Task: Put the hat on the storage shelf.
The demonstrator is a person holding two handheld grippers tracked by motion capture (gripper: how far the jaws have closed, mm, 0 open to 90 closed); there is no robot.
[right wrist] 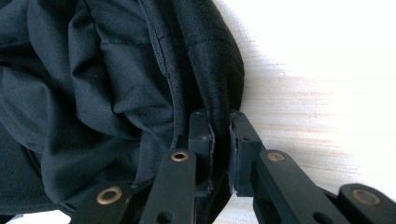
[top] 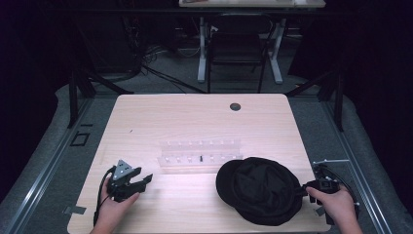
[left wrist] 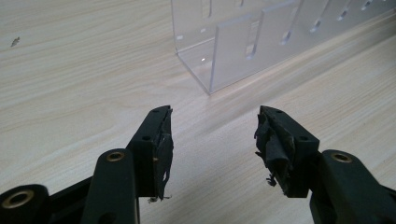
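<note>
A black cap point(top: 260, 189) lies upside down on the front right of the wooden table point(top: 195, 122), its lining bunched inside. My right gripper point(top: 306, 188) is at the cap's right edge, shut on the cap's rim point(right wrist: 219, 105), which runs between the two pads. My left gripper point(top: 146, 179) rests low at the front left, held in a hand, open with nothing between its worn pads point(left wrist: 163, 144). A clear acrylic rack point(top: 199, 155) with a row of slots stands mid-table; its near corner point(left wrist: 210, 70) is just ahead of the left jaws.
A small dark round insert point(top: 235, 106) sits near the table's far edge. A black chair point(top: 237, 48) and white desk legs stand beyond the table. Grey floor and metal rails flank both sides. Bare wood stretches across the far half.
</note>
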